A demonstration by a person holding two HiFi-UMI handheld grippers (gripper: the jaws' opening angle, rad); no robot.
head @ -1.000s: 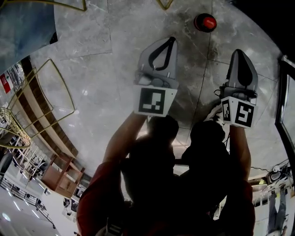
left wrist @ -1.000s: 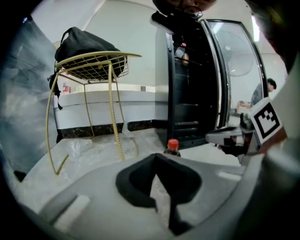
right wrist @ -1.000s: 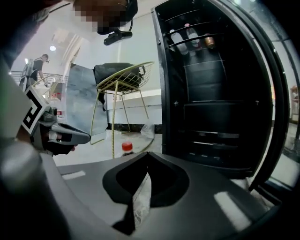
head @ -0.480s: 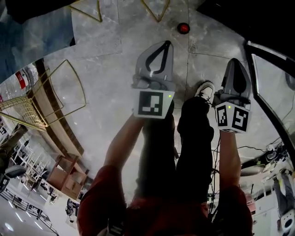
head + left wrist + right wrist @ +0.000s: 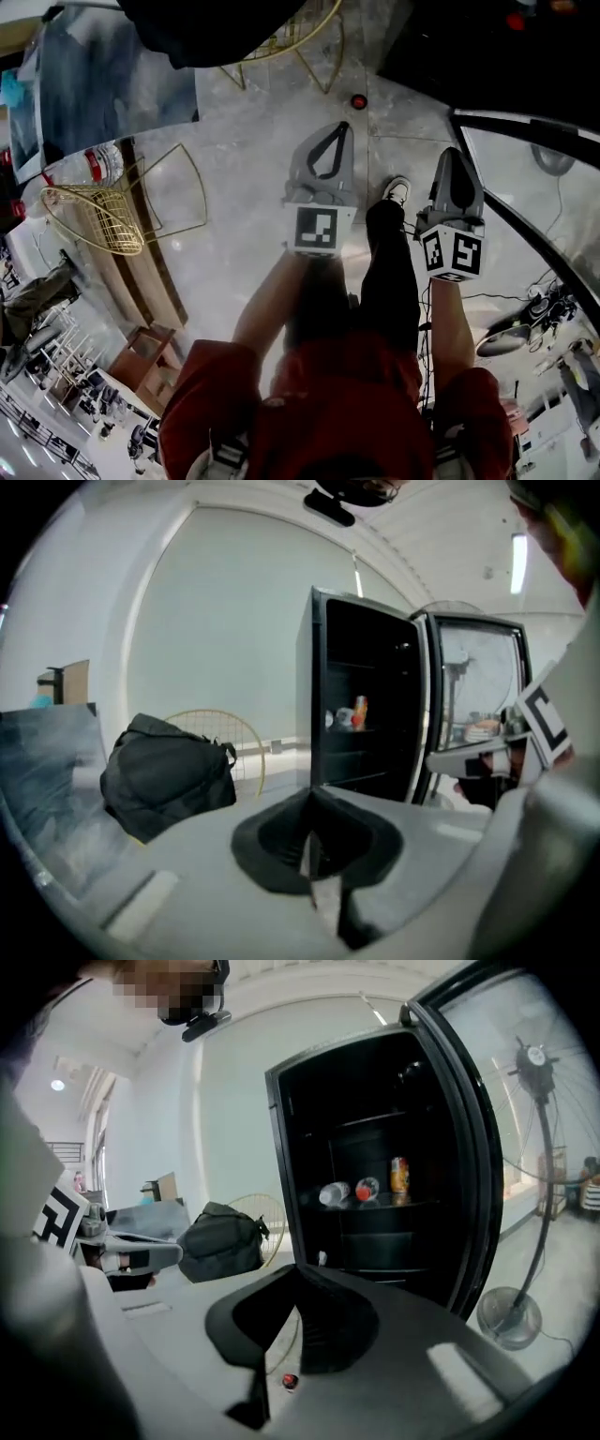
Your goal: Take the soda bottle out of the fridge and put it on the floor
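red-capped bottle (image 5: pixel 358 101) stands on the grey floor (image 5: pixel 253 187), well beyond both tongs. left tongs (image 5: pixel 336 136) and right tongs (image 5: pixel 452 161) are pressed together, empty. fridge (image 5: pixel 375 1176) stands open, between a black bag (image 5: pixel 169 771) and a fan (image 5: pixel 521 1185).

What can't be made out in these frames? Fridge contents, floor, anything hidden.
- Head view: the red-topped item on the floor is too small to call a soda bottle; in the right gripper view the right gripper covers most of it.
- Both gripper views: the shelf items in the fridge are too small, labels unreadable.
- Right gripper view: the fridge below that shelf is too dark.
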